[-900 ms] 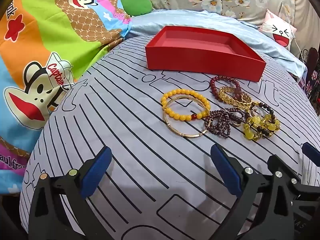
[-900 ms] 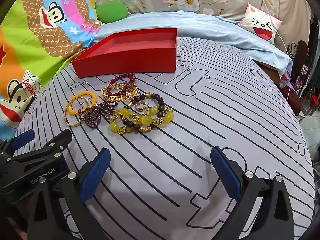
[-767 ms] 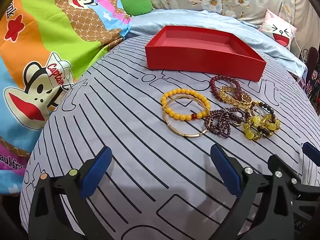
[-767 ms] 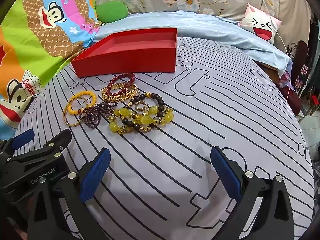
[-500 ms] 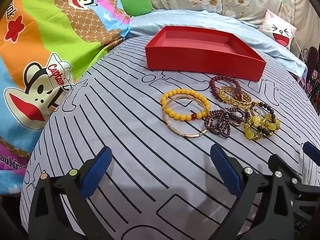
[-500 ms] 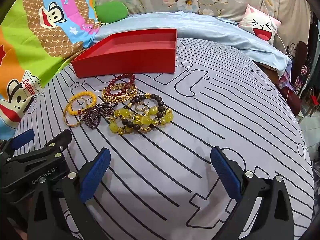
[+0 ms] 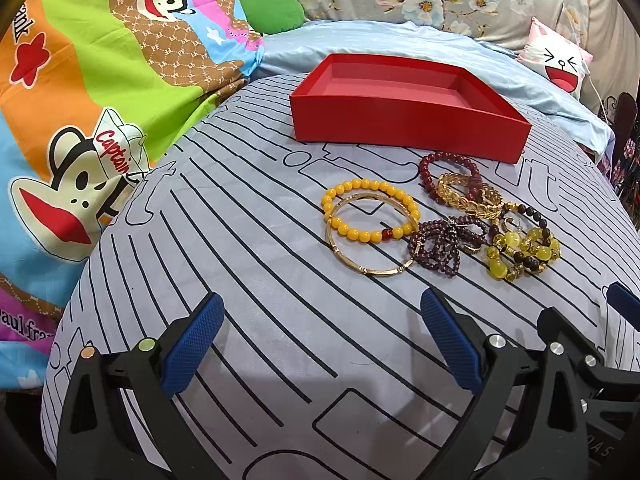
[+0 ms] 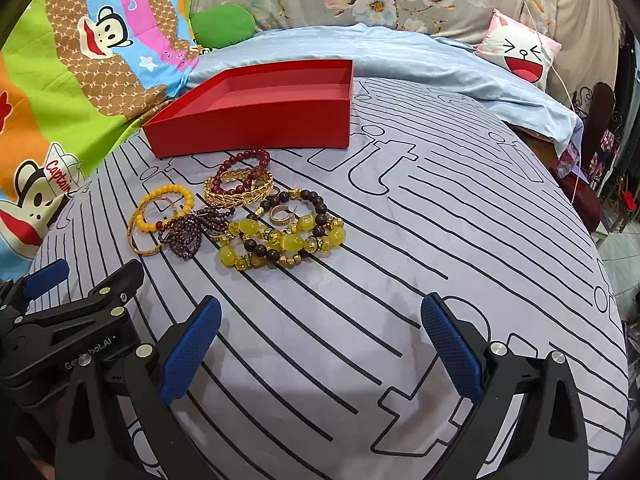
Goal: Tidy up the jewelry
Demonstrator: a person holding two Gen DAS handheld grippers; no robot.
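A pile of bracelets lies on the striped grey bedsheet in front of an empty red box (image 7: 404,120) (image 8: 256,120). It holds a yellow bead bracelet (image 7: 370,210) (image 8: 166,204), a thin gold bangle (image 7: 366,268), a purple bead cluster (image 7: 444,242) (image 8: 192,232), a dark red bead bracelet (image 7: 448,160) (image 8: 242,168), a gold leaf cuff (image 7: 468,198) (image 8: 236,196) and yellow-and-brown bead bracelets (image 7: 520,252) (image 8: 284,236). My left gripper (image 7: 320,336) is open, short of the pile. My right gripper (image 8: 320,336) is open too, nearer than the pile and to its right.
A bright cartoon-monkey quilt (image 7: 80,120) lies heaped at the left. A pale blue blanket (image 8: 400,56), a green cushion (image 7: 272,12) and a pink cat-face pillow (image 8: 520,52) lie behind the box. The bed drops off at the right, toward dark furniture (image 8: 600,152).
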